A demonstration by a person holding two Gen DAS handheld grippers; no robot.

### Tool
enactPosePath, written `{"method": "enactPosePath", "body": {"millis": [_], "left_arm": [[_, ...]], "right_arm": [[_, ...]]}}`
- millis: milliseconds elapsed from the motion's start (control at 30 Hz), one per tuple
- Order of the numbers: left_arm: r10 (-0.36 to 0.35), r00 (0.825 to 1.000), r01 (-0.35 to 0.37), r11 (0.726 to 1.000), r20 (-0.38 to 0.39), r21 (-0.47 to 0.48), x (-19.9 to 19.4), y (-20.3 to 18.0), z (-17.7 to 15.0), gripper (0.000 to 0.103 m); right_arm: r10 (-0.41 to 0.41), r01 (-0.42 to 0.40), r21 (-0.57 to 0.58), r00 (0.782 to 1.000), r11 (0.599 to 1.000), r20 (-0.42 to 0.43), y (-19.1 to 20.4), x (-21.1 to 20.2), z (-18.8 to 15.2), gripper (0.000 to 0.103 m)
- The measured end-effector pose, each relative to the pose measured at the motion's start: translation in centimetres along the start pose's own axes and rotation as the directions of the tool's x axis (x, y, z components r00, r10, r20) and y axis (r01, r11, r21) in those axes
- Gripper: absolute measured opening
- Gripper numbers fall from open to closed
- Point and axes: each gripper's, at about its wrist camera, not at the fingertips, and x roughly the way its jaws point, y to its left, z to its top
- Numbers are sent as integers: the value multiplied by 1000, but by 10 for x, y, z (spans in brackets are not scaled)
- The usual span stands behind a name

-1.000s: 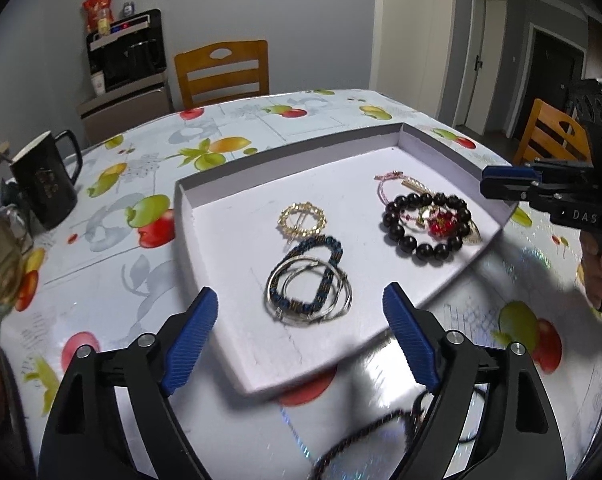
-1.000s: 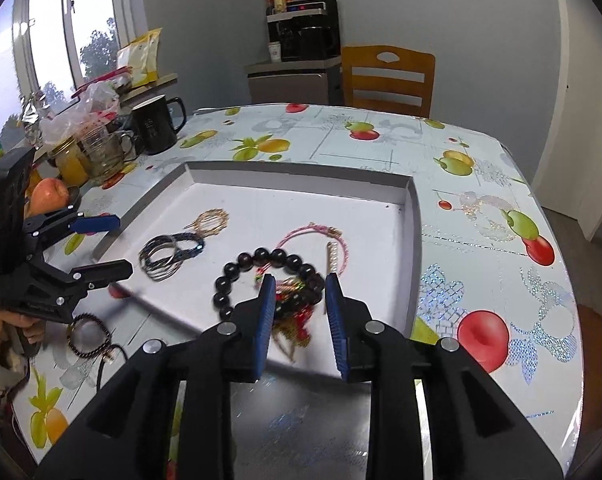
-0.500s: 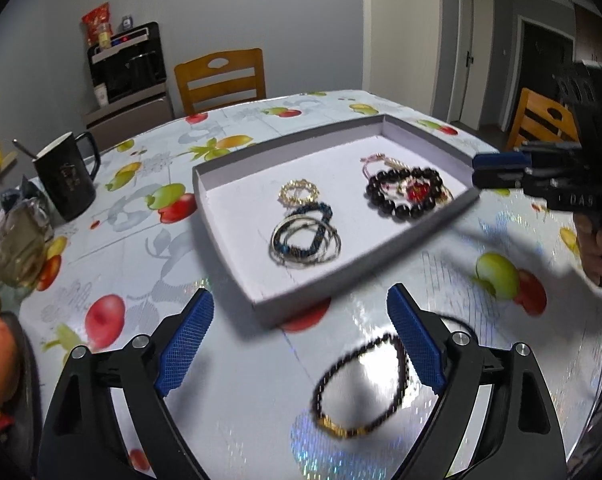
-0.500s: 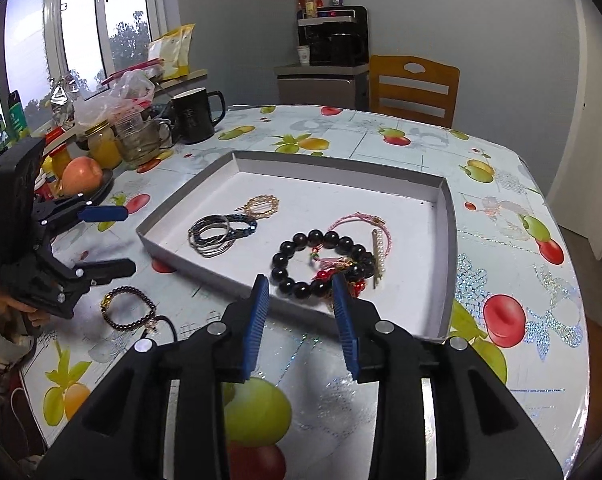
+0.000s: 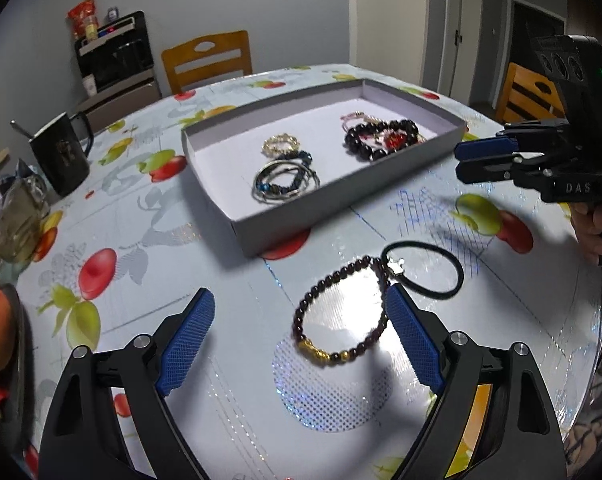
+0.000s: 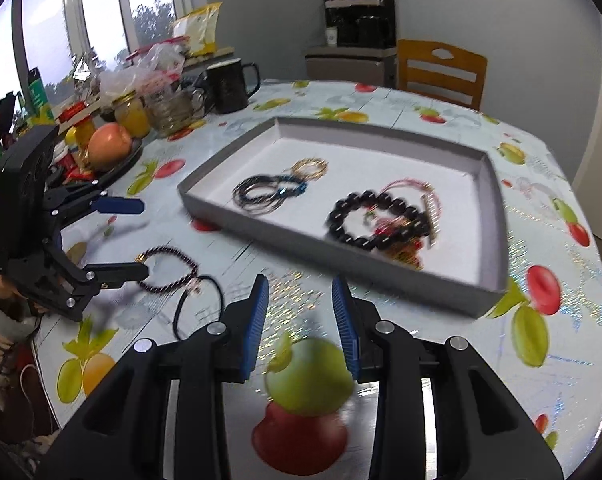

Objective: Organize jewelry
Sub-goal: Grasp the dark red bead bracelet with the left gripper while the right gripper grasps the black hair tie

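A grey tray [image 5: 325, 216] [image 6: 495, 184] holds a black bead bracelet [image 5: 365, 148] [image 6: 343, 236], a pink cord bracelet [image 6: 431, 194], a gold ring bracelet [image 5: 281, 144] [image 6: 310, 167] and a bundle of thin bangles [image 5: 285, 184] [image 6: 261, 196]. On the table in front of the tray lie a dark bead bracelet with gold beads [image 5: 341, 320] [image 6: 169, 268] and a black hair tie [image 5: 425, 272] [image 6: 199, 304]. My left gripper [image 5: 301, 340] [image 6: 131, 236] is open and empty, just above the dark bead bracelet. My right gripper [image 6: 301, 328] [image 5: 467, 160] is partly open and empty, near the tray's front wall.
A black mug [image 5: 61, 156] [image 6: 227, 86], a glass jar [image 5: 13, 220] and an apple on a dark plate [image 6: 109, 142] stand at the table's left side. Wooden chairs [image 5: 207, 60] [image 6: 441, 68] stand at the far edge. The tablecloth has a fruit print.
Both grippers have pulled back from the tray toward the table's near edge. The dark bead bracelet and hair tie have come into the left wrist view. The right jaws opened slightly wider.
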Motion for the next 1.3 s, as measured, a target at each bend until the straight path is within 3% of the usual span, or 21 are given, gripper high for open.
{"method": "enactPosePath", "body": {"millis": [167,333,667,1133,1233,1300], "left_arm": [[-17,999,18,1000,-33,13,4,-4,-3,74],[-47,996,47,999,-78,3,11,-4,-4,51],[-59,995,59,998,-80,1,11,-4,-5,49],[-54,995,55,998,-83,5,12,-5,-5,54],[-56,995,56,998,-83,6,11,-4,-5,52],[-56,995,57,998,-81,9,11,-5,-5,47]], "right_arm": [[22,-23,-20,999,1000,-31,13,8,-6,33],[43,-46,-50,997,998,-71,26,17,-10,33],[66,-77,-88,991,993,-120,44,29,-14,34],[35,-58,-167,990,984,-137,64,38,-13,36],[29,-53,-180,990,982,-136,66,38,-14,30],[23,-49,-195,991,980,-133,69,37,-14,19]]}}
